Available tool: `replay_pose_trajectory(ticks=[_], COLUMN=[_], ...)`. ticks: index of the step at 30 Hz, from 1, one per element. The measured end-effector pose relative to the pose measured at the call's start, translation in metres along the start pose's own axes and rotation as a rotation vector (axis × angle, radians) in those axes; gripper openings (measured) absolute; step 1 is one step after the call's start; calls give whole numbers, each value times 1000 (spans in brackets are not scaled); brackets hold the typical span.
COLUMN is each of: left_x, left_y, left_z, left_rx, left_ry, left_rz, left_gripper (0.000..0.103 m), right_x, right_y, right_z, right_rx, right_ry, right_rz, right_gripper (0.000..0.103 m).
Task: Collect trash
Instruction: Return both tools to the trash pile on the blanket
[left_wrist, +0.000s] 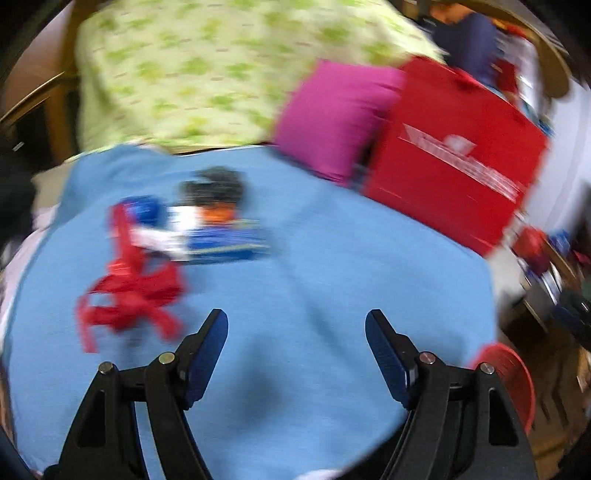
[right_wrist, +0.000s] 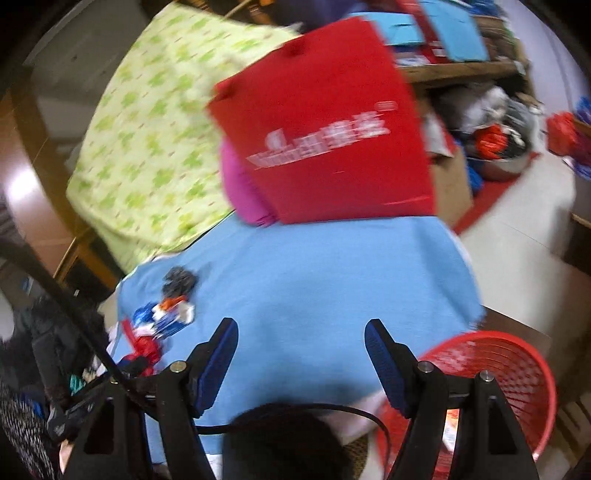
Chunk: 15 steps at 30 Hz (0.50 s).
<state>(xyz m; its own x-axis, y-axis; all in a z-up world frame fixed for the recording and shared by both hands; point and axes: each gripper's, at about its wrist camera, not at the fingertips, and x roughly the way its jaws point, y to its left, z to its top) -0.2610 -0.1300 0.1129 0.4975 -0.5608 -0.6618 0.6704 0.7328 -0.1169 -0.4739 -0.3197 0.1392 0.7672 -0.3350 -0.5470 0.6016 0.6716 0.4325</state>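
Both views blurred. Left gripper and right gripper: jaws wide, nothing btwn them, both over a blue cloth. Trash: red scrap, blue-white wrapper, dark clump lie together on cloth's left part. Red basket at lower right, beside cloth edge. Red bag, pink cushion at cloth's far side.

Motion blur smeared the left wrist view, so the white lettering on the red bag at right could not be read. The wrappers left of centre ran together into patches of colour. The red basket was cut off behind the gripper frame at lower right. In the right wrist view, clutter at upper right stayed indistinct.
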Motion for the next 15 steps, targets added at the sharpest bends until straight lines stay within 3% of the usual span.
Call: replay_pose_trajectory(ticks=[4, 8, 15], left_x=[9, 24, 60], left_y=[76, 131, 170], left_z=[3, 6, 12], left_rx=[-116, -195, -248], left_ry=[-14, 4, 68], left_rz=[113, 163, 117], left_gripper=[81, 81, 82], right_x=[21, 40, 61], right_y=[43, 78, 97], right_z=[0, -1, -10], right_rx=[-79, -137, -170], right_ry=[40, 71, 117], right_rz=[45, 83, 94], right_gripper=[74, 74, 75])
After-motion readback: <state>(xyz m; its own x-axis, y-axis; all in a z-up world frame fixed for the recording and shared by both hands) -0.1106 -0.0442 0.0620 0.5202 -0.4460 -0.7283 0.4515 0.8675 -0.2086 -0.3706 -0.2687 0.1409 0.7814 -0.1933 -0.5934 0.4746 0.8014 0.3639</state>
